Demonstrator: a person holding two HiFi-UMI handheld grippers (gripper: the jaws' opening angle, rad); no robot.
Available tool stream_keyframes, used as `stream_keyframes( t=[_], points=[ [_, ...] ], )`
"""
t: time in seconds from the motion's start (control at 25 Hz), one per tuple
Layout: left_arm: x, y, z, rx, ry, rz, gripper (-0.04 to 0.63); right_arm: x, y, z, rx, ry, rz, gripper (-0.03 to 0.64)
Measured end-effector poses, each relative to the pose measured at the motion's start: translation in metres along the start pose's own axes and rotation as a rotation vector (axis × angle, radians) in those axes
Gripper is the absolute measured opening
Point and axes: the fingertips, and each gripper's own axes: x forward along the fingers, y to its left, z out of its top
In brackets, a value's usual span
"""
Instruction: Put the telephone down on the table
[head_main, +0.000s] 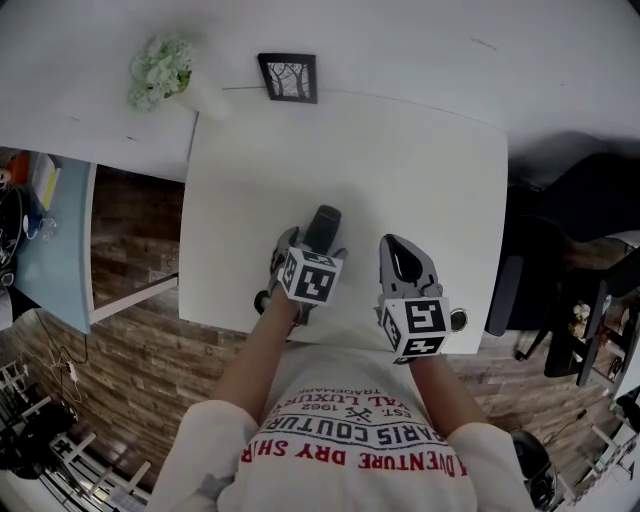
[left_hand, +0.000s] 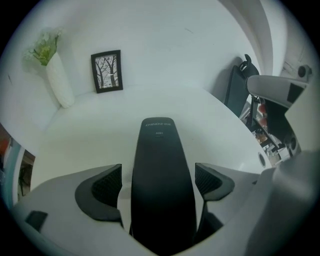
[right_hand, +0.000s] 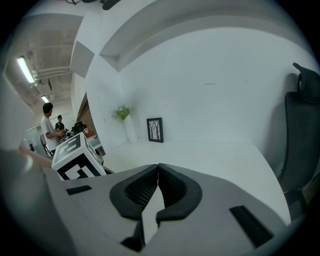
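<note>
A black telephone handset (left_hand: 161, 175) lies lengthwise on the white table (left_hand: 85, 135), seen in the head view as a dark bar (head_main: 322, 228) near the table's front. My left gripper (left_hand: 159, 182) straddles it with both pads standing off its sides, so the jaws are open. The left gripper (head_main: 305, 262) points steeply down at it. My right gripper (right_hand: 158, 186) hovers beside it to the right (head_main: 402, 262), its pads pressed together with nothing between them.
A framed tree picture (head_main: 289, 77) leans on the wall at the table's back edge, next to a white vase of green flowers (head_main: 165, 70). A black office chair (right_hand: 302, 135) stands off the table's right side. People stand far off at the left in the right gripper view.
</note>
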Motion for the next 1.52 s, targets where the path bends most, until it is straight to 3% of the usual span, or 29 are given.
stream_keyframes(
  t=[0.16, 0.32, 0.44, 0.48, 0.52, 0.6, 0.68, 0.88, 0.96, 1.08, 1.2, 1.28, 1.4, 1.52],
  points=[
    [-0.011, 0.004, 0.004, 0.03, -0.023, 0.016, 0.437, -0.006, 0.0, 0.001, 0.004, -0.008, -0.013, 0.025],
    [-0.036, 0.013, 0.017, 0.05, -0.118, 0.088, 0.436, -0.011, 0.003, 0.003, 0.003, -0.017, -0.022, 0.025],
    [-0.052, 0.014, 0.021, 0.053, -0.145, 0.096, 0.433, -0.013, 0.005, 0.006, -0.008, -0.024, -0.029, 0.025],
    [-0.058, 0.015, 0.023, 0.06, -0.157, 0.103, 0.412, -0.013, 0.006, 0.008, -0.011, -0.027, -0.03, 0.025],
    [-0.065, 0.016, 0.027, 0.073, -0.176, 0.127, 0.327, -0.014, 0.007, 0.01, -0.015, -0.032, -0.032, 0.025],
    [-0.081, 0.021, 0.034, 0.108, -0.225, 0.2, 0.023, -0.017, 0.011, 0.015, -0.023, -0.044, -0.033, 0.025],
    [-0.089, 0.018, 0.039, 0.13, -0.25, 0.205, 0.023, -0.02, 0.014, 0.02, -0.032, -0.055, -0.033, 0.025],
    [-0.115, 0.005, 0.056, 0.097, -0.328, 0.104, 0.023, -0.029, 0.021, 0.033, -0.046, -0.08, -0.039, 0.025],
    [-0.138, 0.006, 0.07, 0.065, -0.423, 0.084, 0.023, -0.034, 0.025, 0.045, -0.051, -0.112, -0.037, 0.025],
    [-0.19, 0.006, 0.098, 0.028, -0.663, 0.051, 0.023, -0.047, 0.033, 0.073, -0.055, -0.211, -0.016, 0.025],
    [-0.251, 0.007, 0.122, 0.075, -0.951, 0.09, 0.023, -0.06, 0.041, 0.101, -0.092, -0.306, -0.026, 0.025],
    [-0.284, 0.006, 0.133, 0.102, -1.097, 0.114, 0.023, -0.069, 0.045, 0.117, -0.114, -0.356, -0.039, 0.025],
    [-0.315, 0.0, 0.139, 0.102, -1.202, 0.087, 0.023, -0.081, 0.053, 0.135, -0.109, -0.422, -0.03, 0.025],
    [-0.325, -0.005, 0.138, 0.136, -1.232, 0.079, 0.023, -0.09, 0.06, 0.146, -0.128, -0.484, -0.006, 0.025]
  ],
)
